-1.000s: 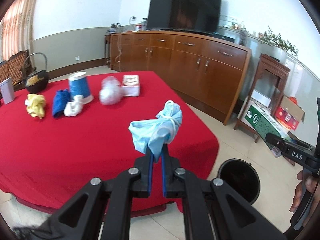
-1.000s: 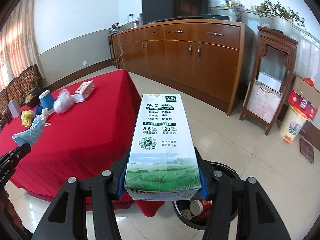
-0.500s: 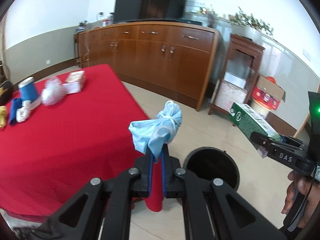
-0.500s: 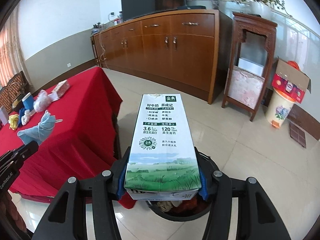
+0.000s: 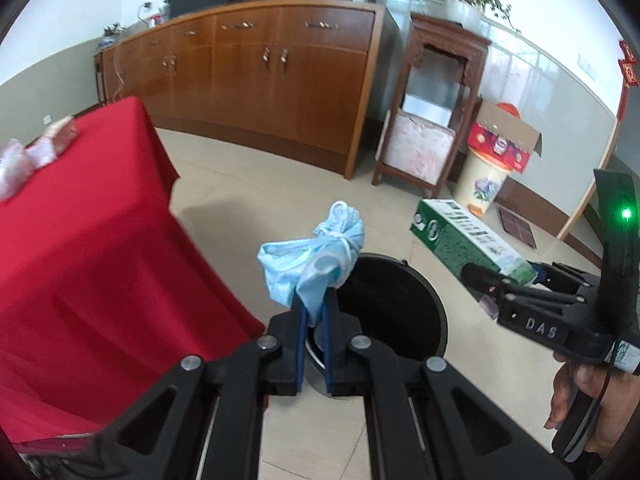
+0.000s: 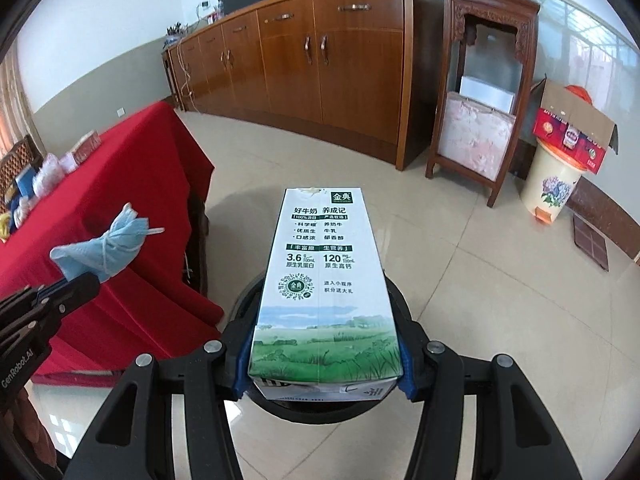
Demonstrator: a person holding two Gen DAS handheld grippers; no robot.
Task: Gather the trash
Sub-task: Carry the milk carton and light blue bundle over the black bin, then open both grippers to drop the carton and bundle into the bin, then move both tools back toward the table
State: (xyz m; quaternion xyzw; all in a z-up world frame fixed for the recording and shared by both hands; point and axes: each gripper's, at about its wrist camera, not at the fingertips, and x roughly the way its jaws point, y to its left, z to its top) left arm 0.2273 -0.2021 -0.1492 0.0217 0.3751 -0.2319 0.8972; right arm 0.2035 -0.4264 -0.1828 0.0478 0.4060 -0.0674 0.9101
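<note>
While pinched above the black bin (image 5: 400,300), crumpled blue mask (image 5: 316,256), white-strung.

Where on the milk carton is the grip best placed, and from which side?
Across its two narrow side walls near the base end, as the right hand-held gripper does now: approach from the base, along the length of the milk carton. Its flat, parallel sides seat the pads squarely, leaving the long body projecting over the bin.

Balled blue mask (image 5: 316,256), milk carton (image 6: 324,292), black bin (image 5: 400,300)

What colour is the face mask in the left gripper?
Light blue face mask, clearest in the left wrist view.
</note>
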